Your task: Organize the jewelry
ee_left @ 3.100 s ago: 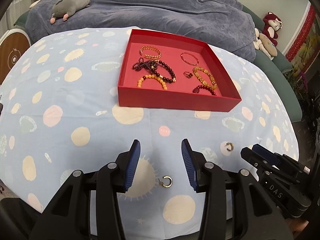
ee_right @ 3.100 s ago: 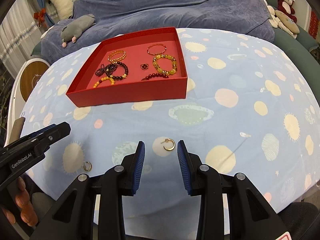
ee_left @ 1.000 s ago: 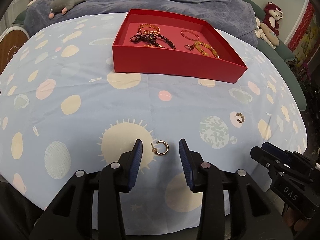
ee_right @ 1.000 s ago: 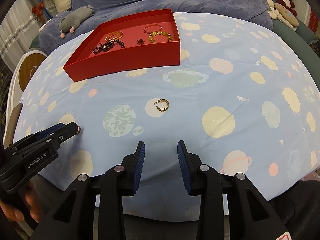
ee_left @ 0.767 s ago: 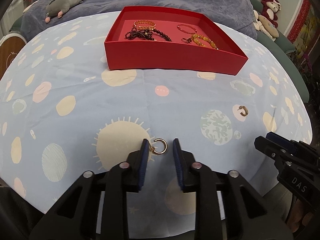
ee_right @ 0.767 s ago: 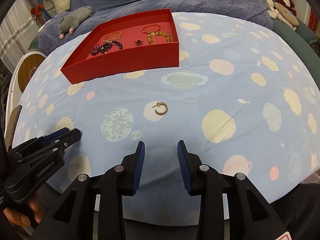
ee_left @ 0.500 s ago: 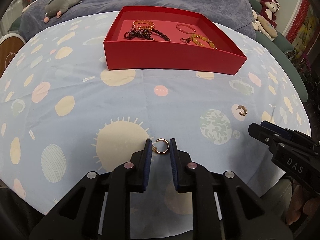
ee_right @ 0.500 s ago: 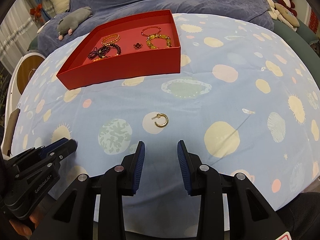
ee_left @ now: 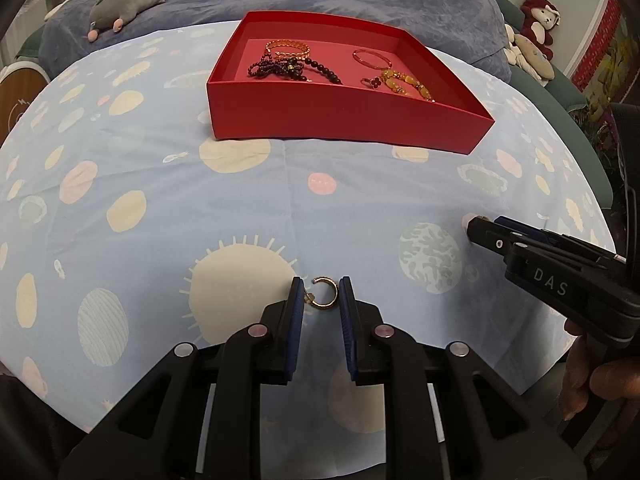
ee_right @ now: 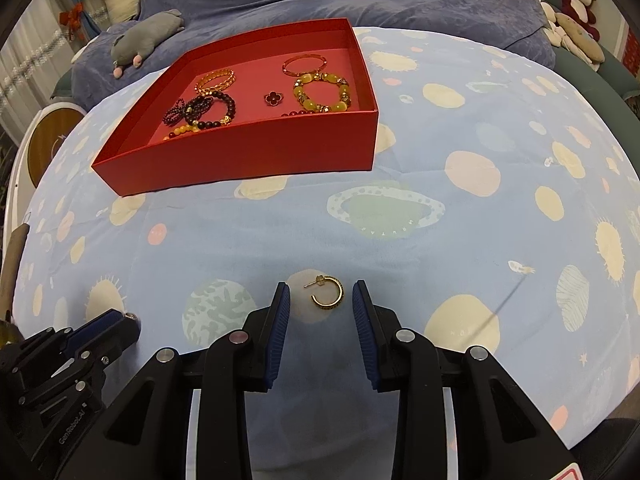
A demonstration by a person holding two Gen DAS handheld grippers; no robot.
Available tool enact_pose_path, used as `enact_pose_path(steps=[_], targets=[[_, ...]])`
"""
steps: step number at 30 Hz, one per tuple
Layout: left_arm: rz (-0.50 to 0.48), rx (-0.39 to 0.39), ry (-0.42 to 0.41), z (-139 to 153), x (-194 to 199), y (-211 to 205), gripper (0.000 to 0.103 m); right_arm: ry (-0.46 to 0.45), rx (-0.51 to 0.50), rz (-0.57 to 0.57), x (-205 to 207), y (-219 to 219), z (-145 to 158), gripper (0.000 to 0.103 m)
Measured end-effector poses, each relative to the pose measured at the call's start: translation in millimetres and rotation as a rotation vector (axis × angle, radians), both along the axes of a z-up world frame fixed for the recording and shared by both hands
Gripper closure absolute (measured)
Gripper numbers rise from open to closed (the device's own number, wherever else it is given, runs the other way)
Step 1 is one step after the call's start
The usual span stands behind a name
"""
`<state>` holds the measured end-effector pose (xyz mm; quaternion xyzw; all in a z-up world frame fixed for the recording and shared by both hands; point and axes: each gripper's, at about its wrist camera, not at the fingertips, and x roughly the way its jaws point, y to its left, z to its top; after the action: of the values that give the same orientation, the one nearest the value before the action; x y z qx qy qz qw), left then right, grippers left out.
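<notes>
Bracelets sit in the far red box [ee_left: 348, 120] — 2 earrings left. Your left gripper [ee_left: 320, 300] pinches one earring [ee_left: 325, 299]; right gripper [ee_right: 320, 300], jaws apart, straddles the other earring [ee_right: 328, 292], untouched.

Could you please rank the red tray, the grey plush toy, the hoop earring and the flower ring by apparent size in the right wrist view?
1. red tray
2. grey plush toy, though farther away
3. hoop earring, though nearest the camera
4. flower ring

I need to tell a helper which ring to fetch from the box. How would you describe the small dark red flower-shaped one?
Find the red tray on the planet-print cloth. Near its floor's middle, just left of the yellow-bead bracelet, sits the flower ring. It is the tray's smallest piece, the only clover-shaped one.
</notes>
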<state>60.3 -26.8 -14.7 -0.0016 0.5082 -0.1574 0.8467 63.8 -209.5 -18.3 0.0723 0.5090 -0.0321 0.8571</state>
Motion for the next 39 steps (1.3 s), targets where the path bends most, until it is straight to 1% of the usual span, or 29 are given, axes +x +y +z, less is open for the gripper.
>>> enact_pose_path(steps=[3,4,7,11,18,27,34,39], targets=[[0.002,-0.003,0.001,0.2,0.1,0.5,0.085,-0.007,-0.025,0.007,0.3,1.6,-0.7,0.077],[0.002,-0.004,0.002,0.2,0.1,0.3,0.085,-0.007,-0.032,0.009,0.6,1.6,-0.7,0.079],[0.003,-0.008,0.005,0.3,0.3,0.3,0.085,-0.006,-0.027,0.008,1.5,-0.5,-0.8,0.084],[0.008,-0.019,0.013,1.4,-0.3,2.0,0.085,-0.006,-0.026,0.006,0.9,-1.5,0.3,0.084],[0.012,-0.041,0.004,12.5,-2.2,4.7,0.085,-0.023,0.010,-0.006,-12.4,-1.6,11.1,0.084],[0.006,-0.050,-0.032,34.6,-3.0,0.3,0.085,-0.052,0.028,-0.001,-28.0,1.3,28.4,0.084],[0.007,-0.054,-0.067,52.1,2.5,-1.8,0.085,-0.079,0.032,0.004,-26.6,0.3,43.4,0.084],[0.004,-0.053,-0.086,61.1,15.2,-5.3,0.085,-0.101,0.039,0.011,-20.0,0.2,54.5,0.084]])
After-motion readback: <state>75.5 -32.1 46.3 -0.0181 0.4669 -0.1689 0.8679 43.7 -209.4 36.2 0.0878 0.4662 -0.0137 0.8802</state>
